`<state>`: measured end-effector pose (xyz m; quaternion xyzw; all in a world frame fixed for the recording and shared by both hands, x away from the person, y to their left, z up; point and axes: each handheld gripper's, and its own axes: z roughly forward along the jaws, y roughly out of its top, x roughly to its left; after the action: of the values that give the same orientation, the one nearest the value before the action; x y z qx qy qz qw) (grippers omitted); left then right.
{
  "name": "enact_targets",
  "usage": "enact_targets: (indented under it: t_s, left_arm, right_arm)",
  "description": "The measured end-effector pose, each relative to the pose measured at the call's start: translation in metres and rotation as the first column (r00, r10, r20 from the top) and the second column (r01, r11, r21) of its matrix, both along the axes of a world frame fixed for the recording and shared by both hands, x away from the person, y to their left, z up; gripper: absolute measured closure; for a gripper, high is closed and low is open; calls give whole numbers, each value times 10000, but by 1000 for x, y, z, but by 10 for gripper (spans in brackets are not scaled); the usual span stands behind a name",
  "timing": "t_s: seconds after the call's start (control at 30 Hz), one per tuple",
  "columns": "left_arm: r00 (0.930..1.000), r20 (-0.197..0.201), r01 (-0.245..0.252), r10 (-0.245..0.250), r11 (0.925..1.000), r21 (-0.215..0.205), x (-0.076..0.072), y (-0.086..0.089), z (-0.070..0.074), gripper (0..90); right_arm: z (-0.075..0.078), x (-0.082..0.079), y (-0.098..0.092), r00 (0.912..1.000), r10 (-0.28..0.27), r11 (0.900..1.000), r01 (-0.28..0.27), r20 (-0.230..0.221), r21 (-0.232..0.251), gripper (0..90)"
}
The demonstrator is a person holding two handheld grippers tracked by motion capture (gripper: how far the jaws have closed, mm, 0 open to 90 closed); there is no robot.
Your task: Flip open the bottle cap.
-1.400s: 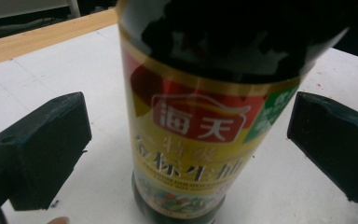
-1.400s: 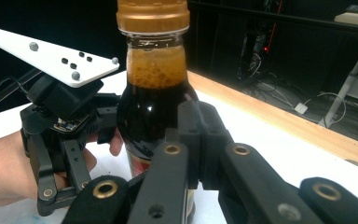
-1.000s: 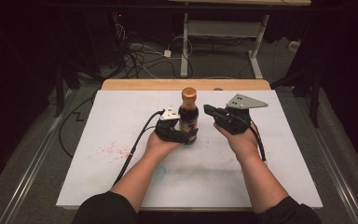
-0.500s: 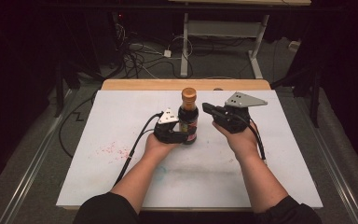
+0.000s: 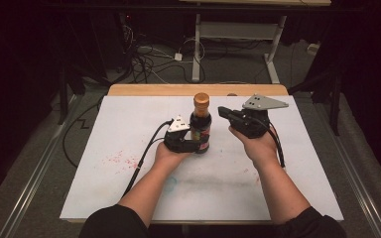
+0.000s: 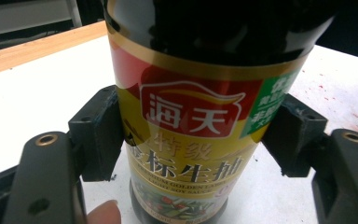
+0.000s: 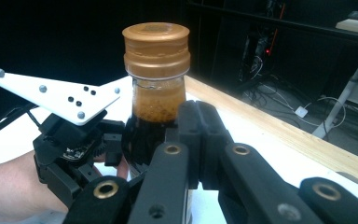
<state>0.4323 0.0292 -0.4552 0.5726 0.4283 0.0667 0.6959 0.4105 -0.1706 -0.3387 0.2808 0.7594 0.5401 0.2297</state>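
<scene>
Fingers first: our left gripper (image 5: 194,145) has just been closing, and its pads (image 6: 99,135) now pinch the soy sauce bottle (image 5: 200,125) on both sides of the label, low on the body. Our right gripper (image 5: 224,112) has its jaws pressed together w/ nothing between them; it hovers just right of the bottle, not touching, tips aimed at the neck.

Largest to smallest: white table mat (image 5: 129,129) covers most of the wooden tabletop (image 5: 144,89), w/ red specks (image 5: 121,158) on its left part. Bottle stands upright near the mat's centre, towards the far edge, between our two hands. It's dark glass w/ a red-and-gold label (image 6: 191,135) and Chinese lettering. In the right gripper view the gold cap (image 7: 156,44) sits on, w/ brown foam in the neck below.
</scene>
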Motion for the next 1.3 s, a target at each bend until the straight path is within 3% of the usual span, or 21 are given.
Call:
enact_targets:
  t_s: [0.17, 0.67, 0.7, 0.73, 0.77, 0.8, 0.83, 0.87, 0.9, 0.93, 0.97, 1.3]
  left_arm:
    - [10000, 33, -60, 60, 10000, 33, 0, -1, 0, 278]
    - [9998, 133, -161, 158, 9996, 241, -2, -3, 0, 282]
    - [9995, 271, 158, -182, 9962, 862, -2, 2, -1, 282]
    - [9998, 163, -156, 150, 9992, 363, -2, -3, 0, 282]
    - [9992, 332, 181, -217, 9942, 1059, -3, 2, -1, 283]
    - [9996, 206, -189, 181, 9991, 383, -3, -4, 0, 283]
    - [9991, 357, 170, -211, 9935, 1126, -3, 2, -1, 283]
    - [9991, 367, 173, -217, 9931, 1158, -4, 2, -1, 283]
    - [9991, 359, 165, -207, 9932, 1153, -3, 2, -1, 284]
    - [9996, 205, -213, 204, 9989, 420, -3, -4, 0, 284]
    - [9995, 211, -250, 243, 9990, 368, -3, -4, 0, 284]
    - [9992, 308, -252, 236, 9984, 510, -4, -5, 0, 285]
  right_arm:
    - [4, 0, 1, 9999, 124, 9999, -124, 70, 70, 900]
    - [18, 4, 11, 9986, 471, 9980, -460, 231, -443, 900]
    - [18, 5, 12, 9985, 499, 9978, -489, 225, -441, 900]
    - [19, 5, 13, 9984, 527, 9975, -516, 216, -492, 900]
    - [19, 6, 14, 9984, 532, 9971, -522, 181, -550, 900]
    - [20, 6, 17, 9980, 603, 9964, -592, 175, -604, 900]
    - [20, 6, 17, 9980, 603, 9964, -592, 175, -604, 900]
    - [21, 6, 17, 9980, 613, 9961, -601, 159, -653, 900]
    - [22, 6, 18, 9978, 645, 9957, -636, 116, -677, 900]
    - [23, 6, 18, 9979, 637, 9956, -630, 90, -693, 900]
    - [23, 7, 18, 9981, 613, 9957, -607, 61, -705, 900]
    - [28, 8, 22, 9982, 606, 9922, -598, 42, -1095, 900]
